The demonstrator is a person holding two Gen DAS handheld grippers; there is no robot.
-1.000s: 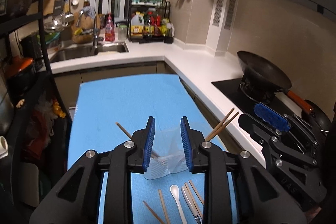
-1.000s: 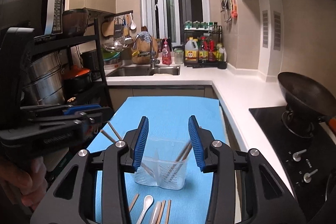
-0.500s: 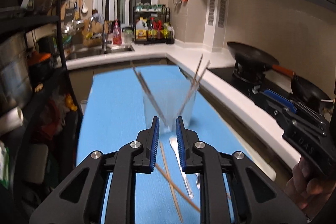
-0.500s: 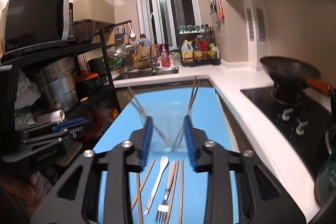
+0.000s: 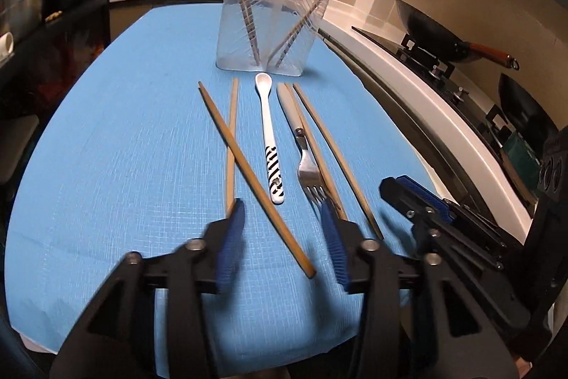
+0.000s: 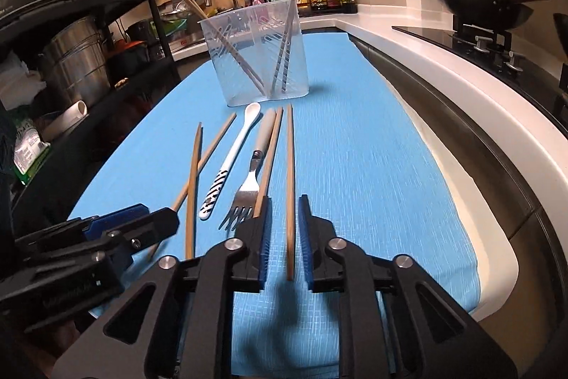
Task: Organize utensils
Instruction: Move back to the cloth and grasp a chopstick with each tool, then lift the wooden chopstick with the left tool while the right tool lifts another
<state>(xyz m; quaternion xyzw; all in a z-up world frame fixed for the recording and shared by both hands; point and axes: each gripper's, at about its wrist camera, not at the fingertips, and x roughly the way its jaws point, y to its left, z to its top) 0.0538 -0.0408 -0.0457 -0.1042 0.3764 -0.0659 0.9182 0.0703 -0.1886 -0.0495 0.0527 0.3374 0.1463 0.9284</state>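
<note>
A clear plastic holder (image 5: 269,27) (image 6: 254,55) stands on the blue mat with several chopsticks in it. In front of it lie loose wooden chopsticks, a white spoon (image 5: 268,134) (image 6: 230,158) with a striped handle and a fork (image 5: 305,158) (image 6: 248,187). My left gripper (image 5: 282,219) is open low over the mat, its pads either side of the near end of a crossed chopstick (image 5: 255,176). My right gripper (image 6: 284,201) is open, with the rightmost chopstick (image 6: 290,173) lying between its pads. The right gripper (image 5: 419,198) also shows in the left wrist view.
The blue mat (image 5: 124,148) covers a narrow table. A white counter (image 6: 443,66) runs along the right with a hob and a wok (image 6: 479,6). A black rack (image 6: 71,59) with pots stands at the left. A sink and bottles are at the back.
Both grippers have pulled back from the holder and dropped low to the near end of the mat. The left jaws have opened wider; the right now straddle a chopstick.
</note>
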